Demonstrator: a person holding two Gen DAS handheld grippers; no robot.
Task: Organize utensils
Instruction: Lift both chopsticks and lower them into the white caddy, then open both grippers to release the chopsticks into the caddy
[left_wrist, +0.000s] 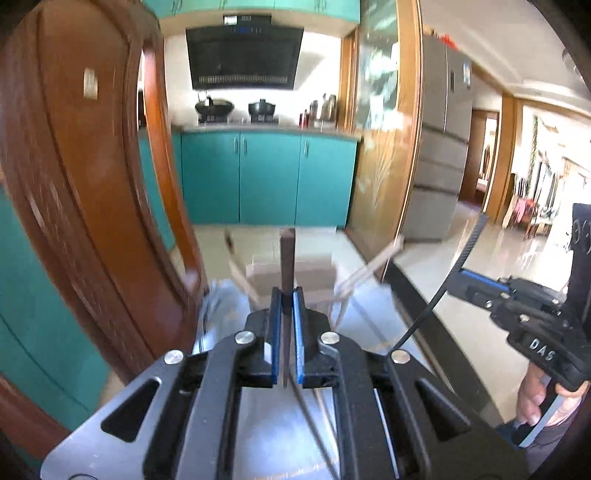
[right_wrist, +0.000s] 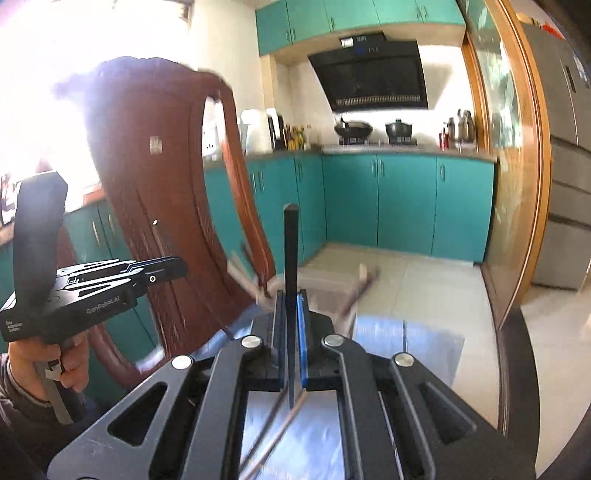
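My left gripper (left_wrist: 284, 301) is shut on a dark brown chopstick (left_wrist: 287, 258) that stands upright between the blue pads. My right gripper (right_wrist: 291, 301) is shut on a black chopstick (right_wrist: 291, 243), also upright. Just beyond both grippers stands a clear utensil holder (left_wrist: 295, 277) with several pale chopsticks (left_wrist: 373, 264) leaning out of it; it shows blurred in the right wrist view (right_wrist: 325, 284). More chopsticks (right_wrist: 273, 417) lie on the glossy table under the right gripper. The right gripper body (left_wrist: 532, 314) appears in the left view, the left one (right_wrist: 92, 291) in the right view.
A brown wooden chair back (left_wrist: 85, 177) rises close on the left, also in the right wrist view (right_wrist: 155, 184). The table's dark edge (left_wrist: 436, 317) runs on the right. Teal kitchen cabinets (left_wrist: 266, 177), a stove and a fridge (left_wrist: 439, 140) lie beyond.
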